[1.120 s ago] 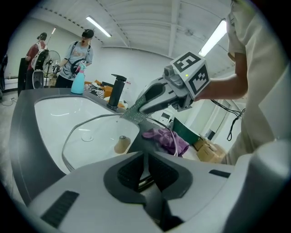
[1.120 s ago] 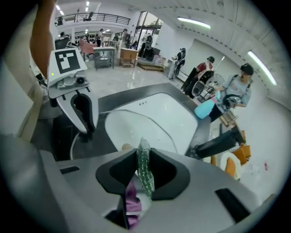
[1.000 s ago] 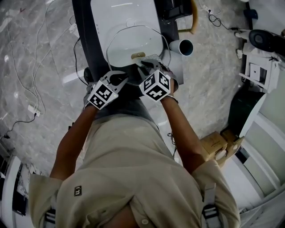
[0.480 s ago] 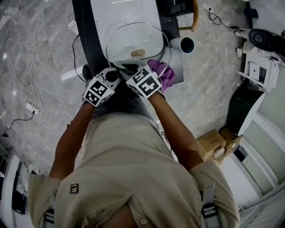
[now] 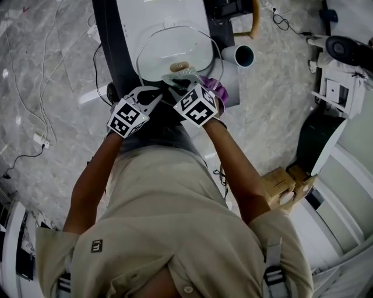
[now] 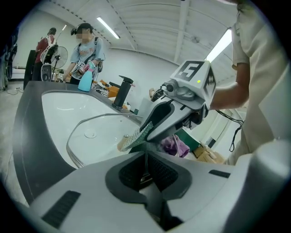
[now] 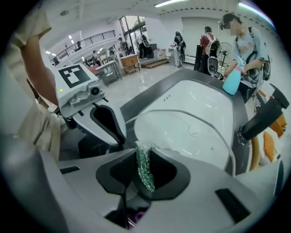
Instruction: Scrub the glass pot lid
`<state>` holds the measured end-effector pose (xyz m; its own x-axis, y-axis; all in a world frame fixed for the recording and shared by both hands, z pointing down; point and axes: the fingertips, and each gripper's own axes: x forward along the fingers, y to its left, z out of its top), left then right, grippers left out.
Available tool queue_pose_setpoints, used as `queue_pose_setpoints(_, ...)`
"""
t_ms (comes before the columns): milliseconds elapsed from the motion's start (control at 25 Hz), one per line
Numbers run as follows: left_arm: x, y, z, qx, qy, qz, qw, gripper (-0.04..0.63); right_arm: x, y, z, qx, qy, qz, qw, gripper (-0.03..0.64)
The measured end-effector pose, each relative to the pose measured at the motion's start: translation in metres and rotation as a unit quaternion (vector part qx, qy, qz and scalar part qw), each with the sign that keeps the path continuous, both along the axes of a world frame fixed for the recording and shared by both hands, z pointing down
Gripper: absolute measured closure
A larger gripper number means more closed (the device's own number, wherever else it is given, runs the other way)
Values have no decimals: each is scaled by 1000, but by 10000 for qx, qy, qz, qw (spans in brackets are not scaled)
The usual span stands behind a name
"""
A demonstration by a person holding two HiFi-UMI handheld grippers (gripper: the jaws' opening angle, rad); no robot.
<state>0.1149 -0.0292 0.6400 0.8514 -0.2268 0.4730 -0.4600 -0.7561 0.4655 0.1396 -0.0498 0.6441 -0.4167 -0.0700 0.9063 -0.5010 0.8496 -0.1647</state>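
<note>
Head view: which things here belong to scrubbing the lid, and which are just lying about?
For the job: lid, scrub pad, left gripper shut on the lid's rim, right gripper shut on the pad, sink.
Lying about: purple cloth, white cup, floor cables.

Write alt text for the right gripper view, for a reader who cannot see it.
The right gripper has its jaws shut on a green scrubbing pad, at the near rim of a glass pot lid over a white sink. The left gripper meets the lid's rim from the left.
</note>
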Motion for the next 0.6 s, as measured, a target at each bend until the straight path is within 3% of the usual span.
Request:
queue_pose_setpoints(200, -3, -1, 2, 44, -19, 25, 10000, 561, 75, -41, 6, 437, 980, 365, 9936, 532)
queue_pose_setpoints(600, -1, 0, 0, 61, -5, 0, 10000, 561, 73, -53, 10, 330, 994, 423, 9936, 531)
